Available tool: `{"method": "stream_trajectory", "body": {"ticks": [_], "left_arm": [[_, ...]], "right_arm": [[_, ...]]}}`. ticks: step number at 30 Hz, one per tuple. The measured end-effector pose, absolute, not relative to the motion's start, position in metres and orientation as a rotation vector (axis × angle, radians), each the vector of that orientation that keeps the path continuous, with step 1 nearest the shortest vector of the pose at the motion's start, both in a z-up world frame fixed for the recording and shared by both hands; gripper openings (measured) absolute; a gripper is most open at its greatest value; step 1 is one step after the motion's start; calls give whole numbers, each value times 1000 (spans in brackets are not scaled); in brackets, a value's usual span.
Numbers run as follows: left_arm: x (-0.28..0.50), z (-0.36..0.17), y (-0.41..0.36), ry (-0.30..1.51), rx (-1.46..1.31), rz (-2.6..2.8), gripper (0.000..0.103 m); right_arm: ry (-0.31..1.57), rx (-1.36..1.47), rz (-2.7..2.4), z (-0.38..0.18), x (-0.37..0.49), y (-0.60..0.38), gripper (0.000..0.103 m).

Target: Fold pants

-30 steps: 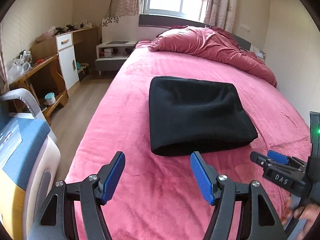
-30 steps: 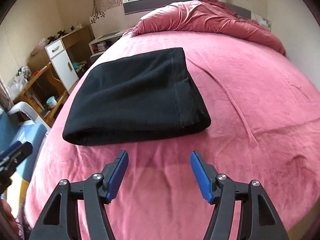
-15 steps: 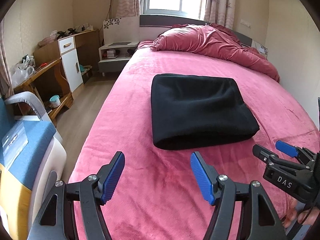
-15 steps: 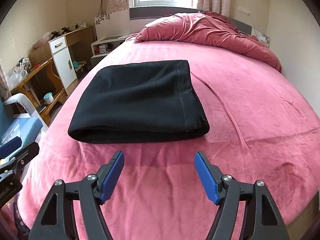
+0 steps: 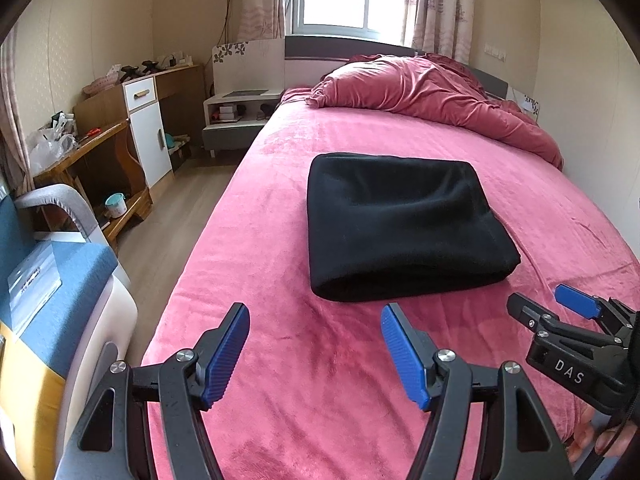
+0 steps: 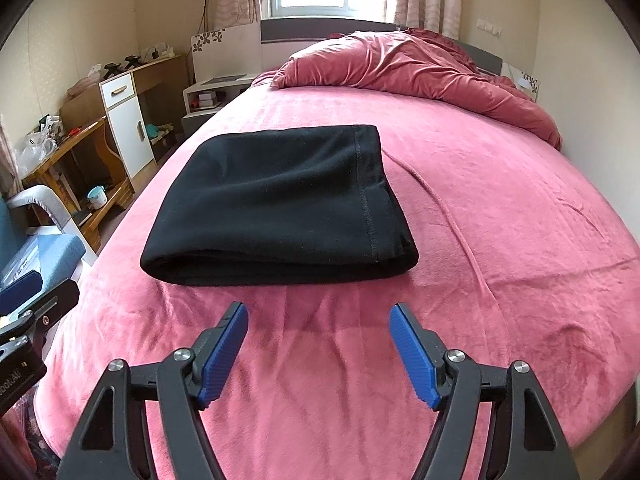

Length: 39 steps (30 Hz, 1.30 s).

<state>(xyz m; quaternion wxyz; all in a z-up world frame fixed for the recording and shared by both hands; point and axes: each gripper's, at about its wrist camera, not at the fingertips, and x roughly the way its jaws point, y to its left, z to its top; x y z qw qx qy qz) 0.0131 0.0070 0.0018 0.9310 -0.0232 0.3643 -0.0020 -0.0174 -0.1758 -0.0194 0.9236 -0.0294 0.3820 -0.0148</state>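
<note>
The black pants (image 5: pixel 404 224) (image 6: pixel 280 204) lie folded into a thick rectangle on the pink bed (image 5: pixel 280 360) (image 6: pixel 500 240), rounded fold toward me. My left gripper (image 5: pixel 316 354) hovers over bare blanket short of the near fold, open, nothing between its blue pads. My right gripper (image 6: pixel 318 354) also stands open and empty, apart from the pants. In the left wrist view the right gripper (image 5: pixel 544 304) shows at the right edge, held by a hand (image 5: pixel 600 436). The left gripper's tip (image 6: pixel 36 300) pokes in at the left of the right wrist view.
A crumpled pink duvet (image 5: pixel 432 96) is heaped at the headboard. Left of the bed run a wooden floor strip (image 5: pixel 168 208), a desk with a white cabinet (image 5: pixel 148 132), a nightstand (image 5: pixel 236 116) and a blue-cushioned chair (image 5: pixel 52 280). A wall borders the bed's right side.
Both grippers have drawn back a little from the pants, so more of the room shows. The right gripper's jaws have spread slightly wider. The pants have not moved.
</note>
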Motion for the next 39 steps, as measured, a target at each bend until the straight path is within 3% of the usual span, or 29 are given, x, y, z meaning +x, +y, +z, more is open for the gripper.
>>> {"method": "stream_trajectory", "body": {"ticks": [39], "left_arm": [[8,1,4,750,-45,-9,70]], "right_arm": [[787,-73,-37,-23,-21,-174,76]]}}
